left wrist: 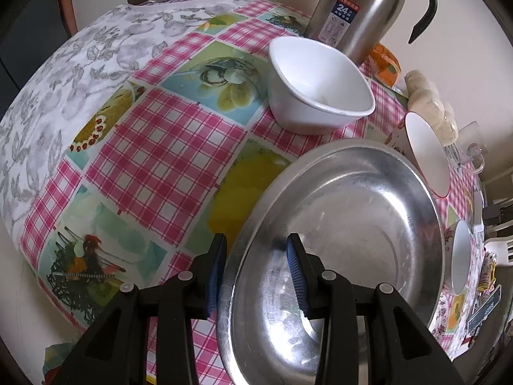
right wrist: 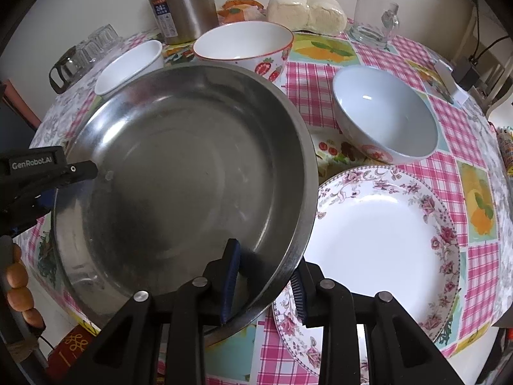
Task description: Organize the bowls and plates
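A steel pan (right wrist: pixel 179 173), round, shallow and scuffed, is sitting tilted above the tabletop (left wrist: pixel 154 147), gripped at opposite edges. The left claw (left wrist: pixel 256 276) is straddling its rim, one blue ribbed pad (left wrist: pixel 296 276) inside the pan and the other outside, with a visible gap; whether it is pinching I cannot tell. The right claw (right wrist: pixel 264 284) is likewise straddling the near rim, its inner pad lying against the pan wall and its outer pad just under the lip, seemingly clenched on the pan. Only the right view is showing the floral plate (right wrist: pixel 384 243) lying flat beside and partly under the pan, the pale blue bowl (right wrist: pixel 384 115) beyond it, the strawberry-printed bowl (right wrist: pixel 247 45), and the left claw's black body (right wrist: pixel 48 170) meeting the pan's far edge. Only the left view is showing the square-sided white bowl (left wrist: pixel 317 86) in full, standing just behind the pan on the pink checked oilcloth. Both views are catching the steel flask (left wrist: pixel 362 12), the wrapped buns (right wrist: pixel 304 11) and a glass mug (right wrist: pixel 375 19) along the back.
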The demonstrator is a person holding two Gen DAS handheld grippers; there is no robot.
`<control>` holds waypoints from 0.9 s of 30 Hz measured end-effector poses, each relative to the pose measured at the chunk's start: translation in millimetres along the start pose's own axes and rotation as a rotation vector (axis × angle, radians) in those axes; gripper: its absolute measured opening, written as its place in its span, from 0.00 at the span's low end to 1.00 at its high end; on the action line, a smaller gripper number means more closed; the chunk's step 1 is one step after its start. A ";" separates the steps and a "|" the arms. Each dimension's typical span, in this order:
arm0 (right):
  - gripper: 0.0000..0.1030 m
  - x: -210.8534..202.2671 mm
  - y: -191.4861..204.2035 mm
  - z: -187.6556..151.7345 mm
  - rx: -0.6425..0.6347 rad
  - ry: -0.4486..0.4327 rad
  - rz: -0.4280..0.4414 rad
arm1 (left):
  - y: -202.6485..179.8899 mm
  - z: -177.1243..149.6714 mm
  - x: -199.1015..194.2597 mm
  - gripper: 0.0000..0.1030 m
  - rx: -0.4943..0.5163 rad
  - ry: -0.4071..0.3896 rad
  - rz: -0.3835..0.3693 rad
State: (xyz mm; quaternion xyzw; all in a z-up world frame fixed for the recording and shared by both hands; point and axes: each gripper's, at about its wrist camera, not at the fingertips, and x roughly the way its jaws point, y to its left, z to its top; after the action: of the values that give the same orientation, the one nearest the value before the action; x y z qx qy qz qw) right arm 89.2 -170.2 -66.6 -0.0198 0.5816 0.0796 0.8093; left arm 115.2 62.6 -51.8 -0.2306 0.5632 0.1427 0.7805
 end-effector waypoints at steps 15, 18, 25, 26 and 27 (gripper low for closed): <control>0.40 2.4 2.6 0.3 -0.019 0.010 -0.035 | -4.1 0.1 3.4 0.41 0.036 0.007 0.015; 0.41 -0.7 1.5 -1.2 -0.010 0.013 -0.035 | -4.3 -0.8 3.3 0.41 0.038 0.010 0.016; 0.41 -8.5 3.0 -5.1 -0.018 0.006 -0.046 | -6.9 -0.3 2.9 0.45 0.044 0.013 0.009; 0.41 -10.9 1.2 -4.2 -0.015 0.000 -0.045 | -7.6 -0.5 1.3 0.46 0.048 0.008 0.009; 0.42 -13.1 0.1 -3.4 -0.012 -0.008 -0.044 | -8.1 -0.7 -0.1 0.47 0.050 0.003 0.008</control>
State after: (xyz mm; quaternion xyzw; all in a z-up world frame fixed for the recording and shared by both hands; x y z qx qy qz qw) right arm 82.0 -171.9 -55.4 -0.0370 0.5773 0.0655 0.8130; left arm 118.4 55.3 -50.2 -0.2089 0.5687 0.1311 0.7847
